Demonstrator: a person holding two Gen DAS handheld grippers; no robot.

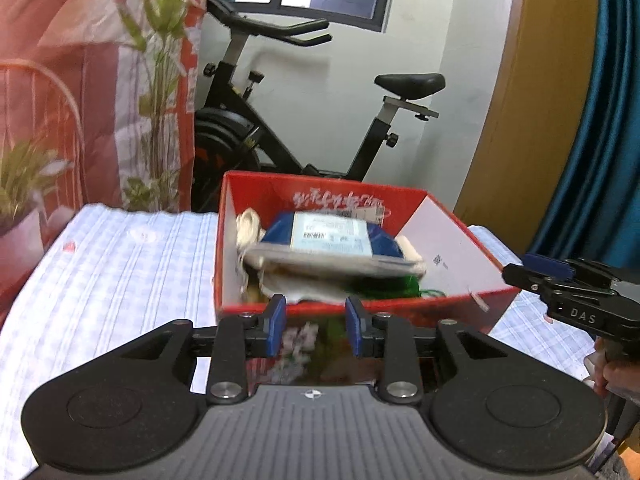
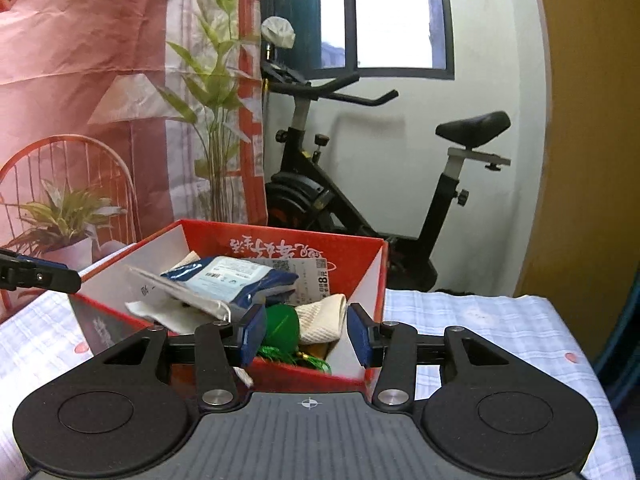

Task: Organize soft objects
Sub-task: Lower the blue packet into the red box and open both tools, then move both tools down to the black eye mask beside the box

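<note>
Sitting on a table covered with a pale blue-and-white checked cloth, an open red cardboard box with white inner walls holds the soft things. A blue flat packet with a white printed label lies on top of the pile, tilted, over a white cloth pouch. A green round soft item with tassel threads and a cream knitted piece lie at the near side of the box.

The left gripper hovers just before the box's near wall, its blue-padded fingers apart and holding nothing. The right gripper hangs over the near edge of the box, fingers wide with nothing between them; the green item and the cream piece show beyond the gap.

Behind the table stand a black exercise bike and a printed red backdrop with plants.
</note>
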